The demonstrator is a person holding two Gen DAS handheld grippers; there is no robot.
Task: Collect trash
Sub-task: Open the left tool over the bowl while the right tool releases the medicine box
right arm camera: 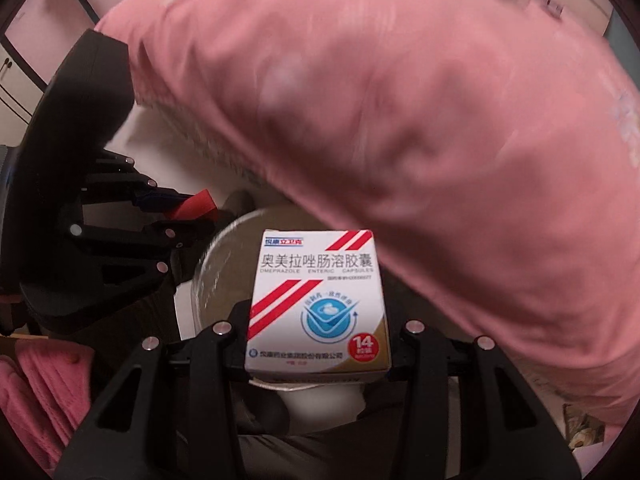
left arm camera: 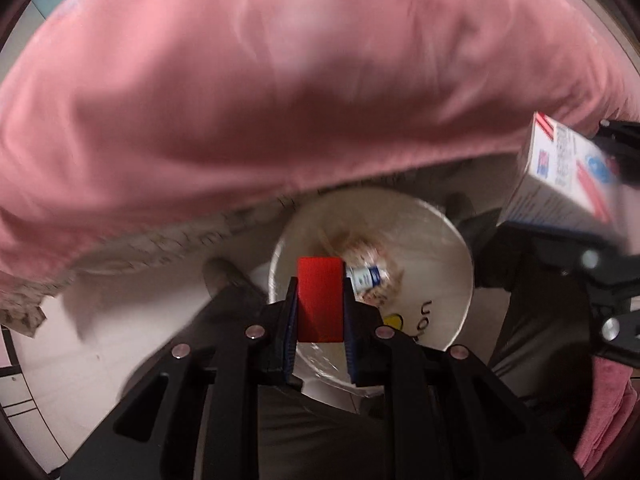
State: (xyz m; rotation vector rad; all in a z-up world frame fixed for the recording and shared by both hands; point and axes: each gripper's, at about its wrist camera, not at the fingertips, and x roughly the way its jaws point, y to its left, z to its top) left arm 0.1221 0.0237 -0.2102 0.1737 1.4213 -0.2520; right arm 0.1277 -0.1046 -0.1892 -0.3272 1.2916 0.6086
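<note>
My left gripper (left arm camera: 320, 280) is shut on a red block (left arm camera: 320, 304), held between its blue pads and pointing straight down over a white bin (left arm camera: 444, 276). The bin has a clear liner and holds crumpled wrappers and a small blue-and-white tube (left arm camera: 370, 275). My right gripper (right arm camera: 318, 320) is shut on a white medicine box (right arm camera: 316, 276) with red stripes, just above the bin's rim (right arm camera: 216, 248). From the left wrist view the box (left arm camera: 556, 168) hangs at the bin's right. The right wrist view shows the left gripper (right arm camera: 188, 212) with the red block (right arm camera: 194, 205) at the left.
Pink bedding (left arm camera: 280, 80) bulges over the far side of the bin, with a patterned sheet edge (left arm camera: 160, 244) below it. Pale floor tiles (left arm camera: 60, 360) lie to the left. A person's dark trouser legs (left arm camera: 532, 328) and a fuzzy pink cloth (right arm camera: 44, 392) are close by.
</note>
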